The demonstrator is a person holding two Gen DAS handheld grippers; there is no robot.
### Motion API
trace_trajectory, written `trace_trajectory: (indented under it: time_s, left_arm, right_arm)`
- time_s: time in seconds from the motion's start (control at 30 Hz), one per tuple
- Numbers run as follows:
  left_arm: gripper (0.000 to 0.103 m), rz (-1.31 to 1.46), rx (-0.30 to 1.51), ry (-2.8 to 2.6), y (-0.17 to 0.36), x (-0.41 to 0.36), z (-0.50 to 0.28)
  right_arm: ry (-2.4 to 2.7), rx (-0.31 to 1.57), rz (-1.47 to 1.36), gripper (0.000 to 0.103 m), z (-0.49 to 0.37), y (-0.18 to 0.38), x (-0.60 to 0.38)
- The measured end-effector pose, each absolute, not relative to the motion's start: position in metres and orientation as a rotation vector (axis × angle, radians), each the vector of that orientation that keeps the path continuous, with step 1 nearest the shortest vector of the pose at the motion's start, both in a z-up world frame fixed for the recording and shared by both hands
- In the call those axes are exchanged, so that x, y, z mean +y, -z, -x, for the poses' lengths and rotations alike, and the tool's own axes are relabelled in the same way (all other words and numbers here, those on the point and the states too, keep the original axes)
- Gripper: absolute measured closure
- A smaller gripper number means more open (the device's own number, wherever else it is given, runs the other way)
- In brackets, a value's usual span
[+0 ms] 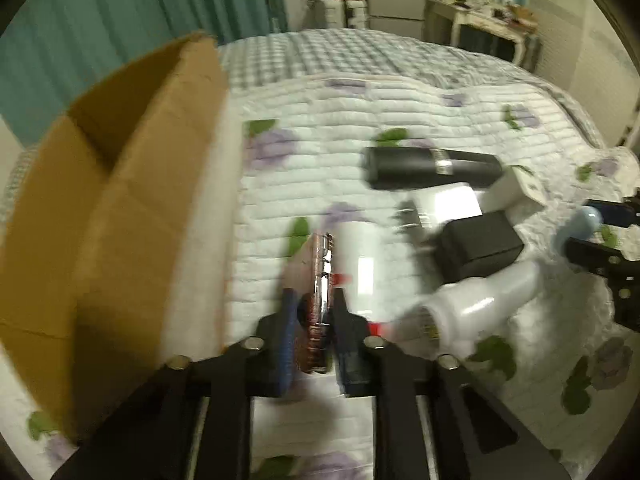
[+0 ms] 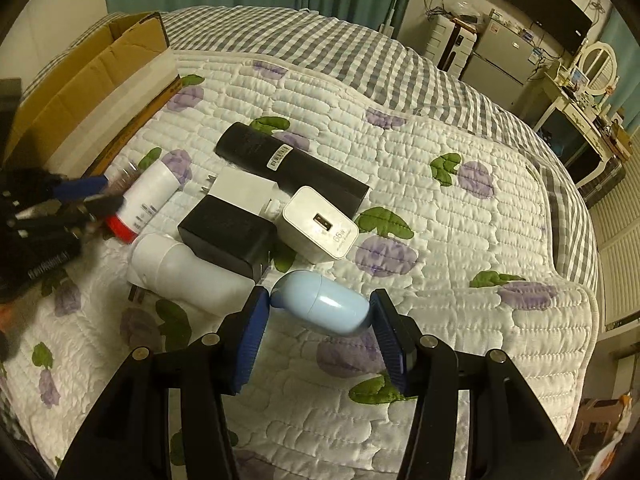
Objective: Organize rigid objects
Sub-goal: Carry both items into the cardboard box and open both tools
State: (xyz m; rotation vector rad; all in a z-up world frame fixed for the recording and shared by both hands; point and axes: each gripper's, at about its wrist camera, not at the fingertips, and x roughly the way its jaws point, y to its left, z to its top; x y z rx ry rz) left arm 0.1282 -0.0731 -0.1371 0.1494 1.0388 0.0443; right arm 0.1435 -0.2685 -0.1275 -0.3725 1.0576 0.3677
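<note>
My left gripper (image 1: 314, 308) is shut on a flat reddish shiny object (image 1: 318, 280), held above the quilt beside the open cardboard box (image 1: 132, 184). The box also shows in the right wrist view (image 2: 92, 76), with the left gripper (image 2: 92, 196) near it. My right gripper (image 2: 320, 320) is open, its blue pads either side of a pale blue oval case (image 2: 320, 304) lying on the quilt. A cluster lies ahead: a white tube with red cap (image 2: 146, 200), a white bottle (image 2: 184, 270), a black charger (image 2: 228, 232), a white 66W charger (image 2: 320, 226), a long black box (image 2: 288, 164).
The flowered quilt (image 2: 460, 240) covers a bed with a checked blanket (image 2: 320, 48) behind. A fridge (image 2: 500, 56), a dressing table (image 2: 580, 112) and a wall TV (image 2: 544, 4) stand at the far right. Green curtains hang behind the bed.
</note>
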Motion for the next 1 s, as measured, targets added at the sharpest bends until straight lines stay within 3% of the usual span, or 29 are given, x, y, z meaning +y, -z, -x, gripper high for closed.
trace_trajectory:
  time_s: [0.5, 1.0]
  left_arm:
    - [0.093, -0.125, 0.983, 0.006, 0.125, -0.07, -0.116]
    - [0.093, -0.033, 0.698, 0.043, 0.0, -0.029, -0.077]
  right_arm:
    - [-0.38, 1.001, 0.385, 0.051, -0.136, 0.117, -0.263]
    - [-0.439, 0.759, 0.375, 0.051, -0.09, 0.021, -0.189]
